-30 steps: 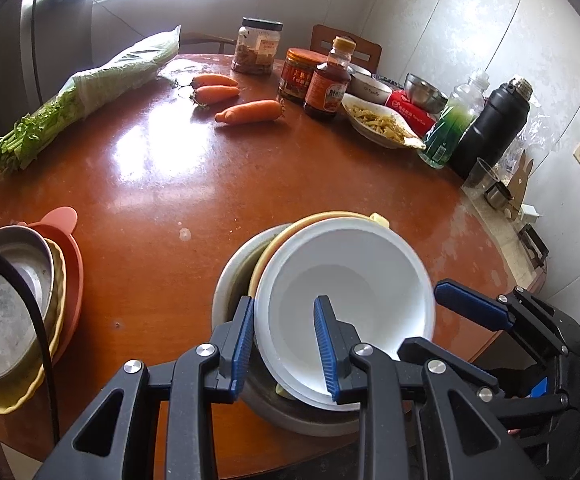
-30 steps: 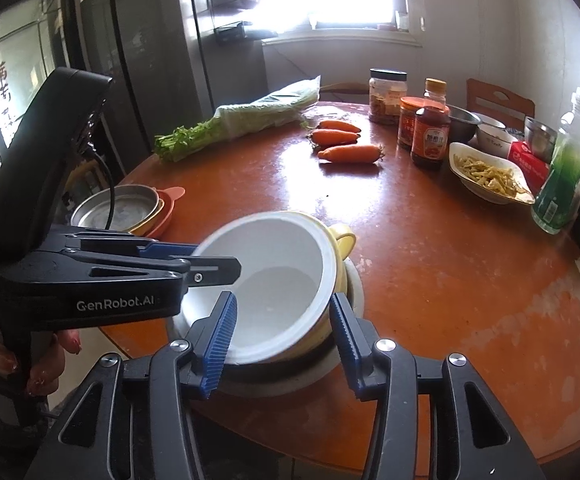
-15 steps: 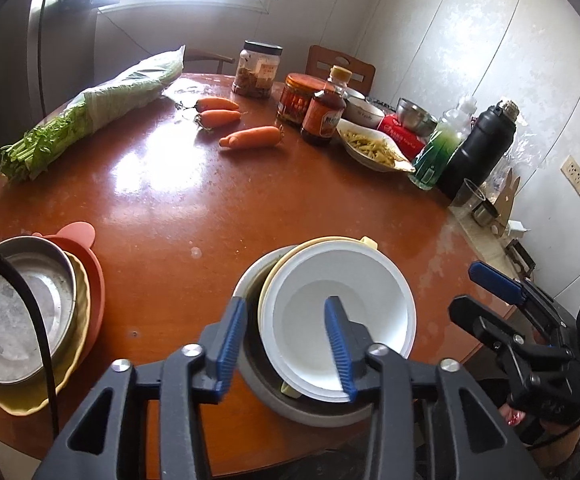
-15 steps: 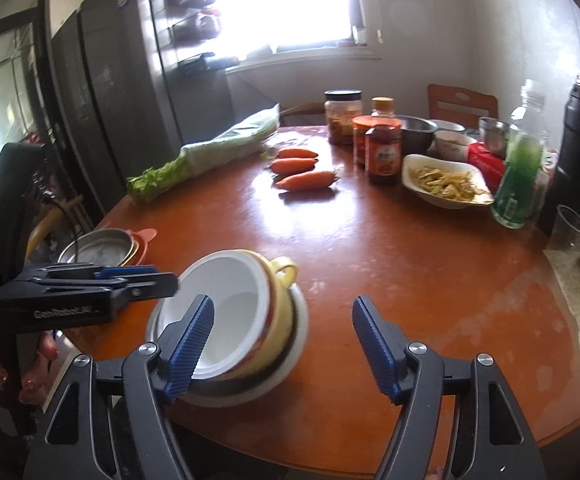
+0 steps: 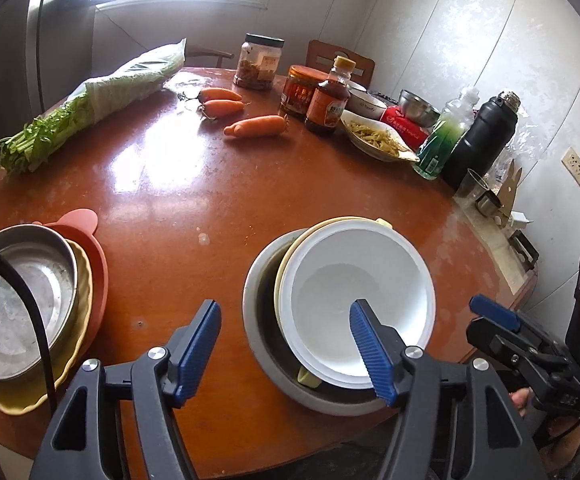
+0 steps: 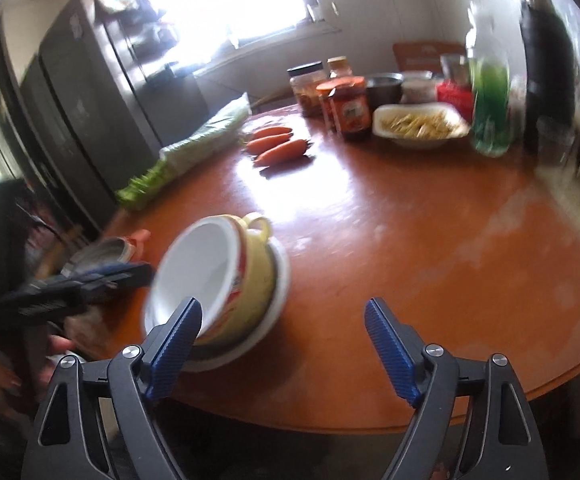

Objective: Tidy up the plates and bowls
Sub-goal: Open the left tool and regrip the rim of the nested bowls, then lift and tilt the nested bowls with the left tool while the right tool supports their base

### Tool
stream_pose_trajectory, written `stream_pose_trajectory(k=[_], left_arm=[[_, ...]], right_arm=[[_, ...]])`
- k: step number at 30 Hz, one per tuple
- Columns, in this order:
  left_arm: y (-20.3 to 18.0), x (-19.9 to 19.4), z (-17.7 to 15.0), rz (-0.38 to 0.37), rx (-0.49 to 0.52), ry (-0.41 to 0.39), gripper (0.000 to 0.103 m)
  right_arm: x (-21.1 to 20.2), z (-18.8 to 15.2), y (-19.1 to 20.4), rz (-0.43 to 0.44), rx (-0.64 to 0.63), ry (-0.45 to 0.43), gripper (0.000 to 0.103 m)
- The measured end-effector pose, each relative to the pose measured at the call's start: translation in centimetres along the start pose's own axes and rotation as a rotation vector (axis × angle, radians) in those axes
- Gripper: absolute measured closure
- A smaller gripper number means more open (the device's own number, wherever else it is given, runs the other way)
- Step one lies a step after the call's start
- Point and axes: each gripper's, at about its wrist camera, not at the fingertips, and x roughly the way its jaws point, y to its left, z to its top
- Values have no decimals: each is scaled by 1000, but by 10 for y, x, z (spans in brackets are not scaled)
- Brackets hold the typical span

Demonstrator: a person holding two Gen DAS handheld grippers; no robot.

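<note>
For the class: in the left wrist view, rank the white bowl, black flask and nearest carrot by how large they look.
1. white bowl, though nearest the camera
2. black flask
3. carrot

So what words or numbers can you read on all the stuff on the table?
None can be read for sure.
Brown sauce bottle: its label has print, too small to read.
Red-lidded jar: writing on the label, too blurred.
Red packet: white writing, too small.
Green bottle: label print, too small.
Yellow pot: a red band, too blurred to tell whether it carries words.
</note>
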Motion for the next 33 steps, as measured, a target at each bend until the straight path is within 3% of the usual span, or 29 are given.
stream_pose_trajectory(k=[19,26,33], left_arm=[[-6,30,10,61,71,30,36],[-6,40,10,51,78,48,36],[-8,50,9,50,79,61,36]], right_arm=[[48,-2,34,-123,-37,50,18],[58,-1,23,-99,48,85,18],[64,-3,24,-69,41,100,18]])
